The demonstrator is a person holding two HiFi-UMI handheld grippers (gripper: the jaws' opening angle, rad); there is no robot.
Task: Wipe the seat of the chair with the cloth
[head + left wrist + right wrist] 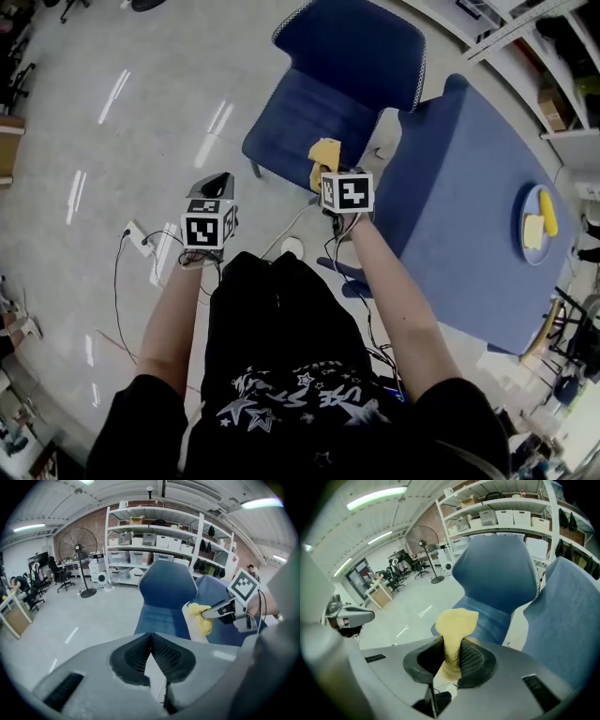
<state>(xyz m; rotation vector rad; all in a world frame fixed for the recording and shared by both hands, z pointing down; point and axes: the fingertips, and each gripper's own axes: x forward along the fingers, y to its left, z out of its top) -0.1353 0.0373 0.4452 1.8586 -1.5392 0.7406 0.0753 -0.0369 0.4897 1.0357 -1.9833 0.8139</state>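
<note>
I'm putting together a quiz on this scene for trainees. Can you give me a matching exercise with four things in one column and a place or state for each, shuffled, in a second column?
Things:
1. yellow cloth
2. left gripper
3. blue chair
4. plate

Places or states:
A. on the blue table
B. jaws together, nothing between them
C. standing on the floor, nothing on it
D. clamped in the right gripper

Pairs: 1-D, 2-B, 3-C, 4-A
</note>
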